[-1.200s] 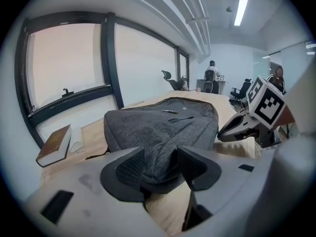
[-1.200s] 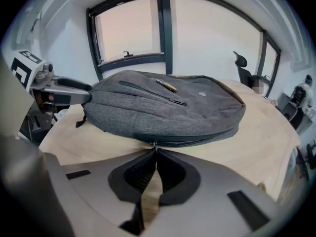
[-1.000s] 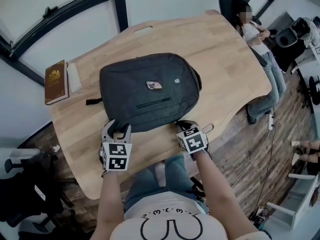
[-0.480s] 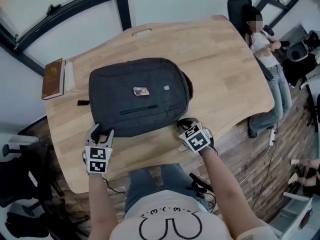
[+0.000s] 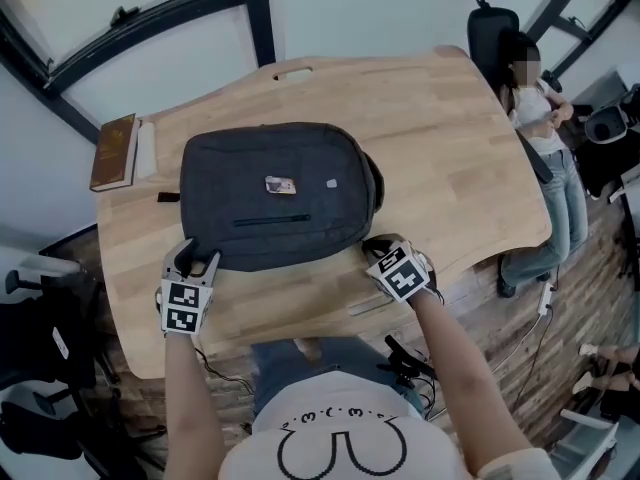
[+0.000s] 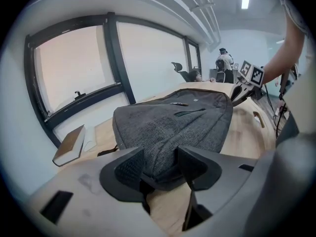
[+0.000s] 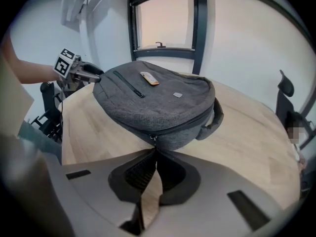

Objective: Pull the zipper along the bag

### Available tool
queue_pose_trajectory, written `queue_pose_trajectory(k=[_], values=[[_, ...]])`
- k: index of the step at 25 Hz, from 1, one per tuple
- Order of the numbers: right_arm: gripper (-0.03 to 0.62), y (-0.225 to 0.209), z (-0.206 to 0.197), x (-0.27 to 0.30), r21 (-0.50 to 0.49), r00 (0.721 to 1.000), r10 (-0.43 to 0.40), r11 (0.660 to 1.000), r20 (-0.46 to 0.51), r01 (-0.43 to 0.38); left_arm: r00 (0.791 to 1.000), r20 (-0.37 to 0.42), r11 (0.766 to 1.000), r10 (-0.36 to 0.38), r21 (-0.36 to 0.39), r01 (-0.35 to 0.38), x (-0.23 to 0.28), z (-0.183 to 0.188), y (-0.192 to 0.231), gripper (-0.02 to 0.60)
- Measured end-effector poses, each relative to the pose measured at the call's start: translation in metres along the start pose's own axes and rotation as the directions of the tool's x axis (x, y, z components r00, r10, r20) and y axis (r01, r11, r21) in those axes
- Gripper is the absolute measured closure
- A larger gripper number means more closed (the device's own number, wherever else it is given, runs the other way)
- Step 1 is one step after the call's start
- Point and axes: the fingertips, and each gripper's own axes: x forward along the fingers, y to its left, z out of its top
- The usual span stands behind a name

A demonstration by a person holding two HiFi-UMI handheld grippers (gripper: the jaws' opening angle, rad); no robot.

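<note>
zipper pull pinched at the bag's edge

the bag lies flat on the table. its zipper pull hangs at the near right edge, between the right gripper's closing jaws. the left gripper's jaws, set wide, clamp the near left corner. a book lies left.

The bag lies on the middle of the desk. A book lies at the desk's far left corner, left of the bag and apart from it. A person sits beyond the desk's right edge.
</note>
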Motion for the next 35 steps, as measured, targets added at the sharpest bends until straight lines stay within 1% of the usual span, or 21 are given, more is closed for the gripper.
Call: queue_pose_trajectory(k=[2, 4, 6, 7, 9, 11, 12, 13, 14, 16, 17, 18, 19, 22, 23, 24, 25, 26, 28, 31, 35], values=[[0.537, 0.018, -0.001, -0.003, -0.006, 0.998, 0.069, 0.998, -0.013, -0.069, 0.999, -0.04, 0.999, 0.034, 0.029, -0.033, 0.008, 0.002, 0.015, 0.365], [0.537, 0.041, -0.002, -0.003, -0.041, 0.99, 0.141, 0.989, -0.033, -0.142, 0.994, -0.072, 0.997, 0.08, 0.02, -0.078, 0.015, 0.006, 0.035, 0.35], [0.537, 0.064, 0.002, 0.0, -0.063, 0.98, 0.194, 0.978, -0.047, -0.197, 0.992, -0.066, 0.994, 0.103, -0.014, -0.104, 0.014, 0.019, 0.05, 0.351], [0.537, 0.075, 0.006, 0.002, -0.056, 0.975, 0.219, 0.974, -0.048, -0.221, 0.994, -0.045, 0.995, 0.102, -0.011, -0.103, 0.011, 0.029, 0.051, 0.35], [0.537, 0.094, 0.014, 0.004, -0.019, 0.961, 0.274, 0.961, -0.039, -0.275, 0.998, 0.011, 0.997, 0.067, 0.045, -0.067, 0.003, 0.05, 0.037, 0.35], [0.537, 0.113, 0.022, 0.006, 0.011, 0.945, 0.326, 0.945, -0.026, -0.326, 0.998, 0.056, 0.991, -0.036, 0.131, 0.028, -0.001, 0.065, 0.003, 0.35], [0.537, 0.122, 0.027, 0.008, 0.022, 0.938, 0.346, 0.938, -0.019, -0.346, 0.992, 0.061, 0.978, -0.108, 0.184, 0.095, -0.001, 0.068, -0.02, 0.348], [0.537, 0.13, 0.031, 0.01, 0.032, 0.933, 0.36, 0.933, -0.014, -0.36, 0.981, 0.048, 0.954, -0.189, 0.244, 0.172, -0.001, 0.068, -0.047, 0.342], [0.537, 0.136, 0.034, 0.012, 0.041, 0.93, 0.367, 0.93, -0.011, -0.366, 0.962, 0.017, 0.917, -0.271, 0.308, 0.253, 0.0, 0.065, -0.075, 0.333], [0.537, 0.145, 0.038, 0.017, 0.06, 0.932, 0.364, 0.93, -0.007, -0.363, 0.91, -0.08, 0.815, -0.406, 0.419, 0.401, 0.001, 0.051, -0.128, 0.315], [0.537, 0.148, 0.039, 0.018, 0.073, 0.933, 0.359, 0.931, -0.004, -0.358, 0.885, -0.13, 0.766, -0.447, 0.456, 0.454, 0.003, 0.043, -0.148, 0.313], [0.537, 0.151, 0.041, 0.02, 0.088, 0.935, 0.355, 0.931, 0.0, -0.353, 0.866, -0.171, 0.726, -0.471, 0.482, 0.49, 0.005, 0.035, -0.162, 0.313], [0.537, 0.153, 0.042, 0.021, 0.103, 0.937, 0.348, 0.932, 0.004, -0.347, 0.853, -0.201, 0.698, -0.482, 0.5, 0.513, 0.008, 0.029, -0.172, 0.313], [0.536, 0.154, 0.043, 0.023, 0.147, 0.95, 0.311, 0.939, 0.017, -0.31, 0.835, -0.259, 0.634, -0.486, 0.553, 0.541, 0.017, 0.018, -0.185, 0.314], [0.536, 0.154, 0.043, 0.023, 0.162, 0.955, 0.297, 0.941, 0.023, -0.296, 0.839, -0.273, 0.611, -0.471, 0.585, 0.534, 0.022, 0.015, -0.187, 0.316], [0.536, 0.154, 0.042, 0.023, 0.176, 0.959, 0.283, 0.943, 0.027, -0.283, 0.85, -0.279, 0.588, -0.446, 0.625, 0.513, 0.026, 0.014, -0.188, 0.334], [0.536, 0.154, 0.042, 0.023, 0.188, 0.963, 0.268, 0.945, 0.03, -0.269, 0.864, -0.28, 0.569, -0.419, 0.661, 0.49, 0.03, 0.014, -0.187, 0.395], [0.536, 0.154, 0.042, 0.023, 0.197, 0.967, 0.252, 0.947, 0.033, -0.253, 0.871, -0.284, 0.554, -0.401, 0.682, 0.478, 0.033, 0.015, -0.186, 0.443], [0.536, 0.152, 0.044, 0.024, 0.21, 0.977, 0.209, 0.954, 0.043, -0.213, 0.862, -0.312, 0.543, -0.4, 0.677, 0.497, 0.034, 0.015, -0.186, 0.465], [0.534, 0.152, 0.046, 0.027, 0.229, 0.989, 0.136, 0.962, 0.059, -0.146, 0.839, -0.342, 0.543, -0.423, 0.646, 0.536, 0.032, 0.017, -0.187, 0.477], [0.534, 0.152, 0.05, 0.033, 0.305, 0.995, 0.064, 0.949, 0.073, -0.084, 0.83, -0.35, 0.558, -0.434, 0.619, 0.553, 0.031, 0.018, -0.186, 0.48]])
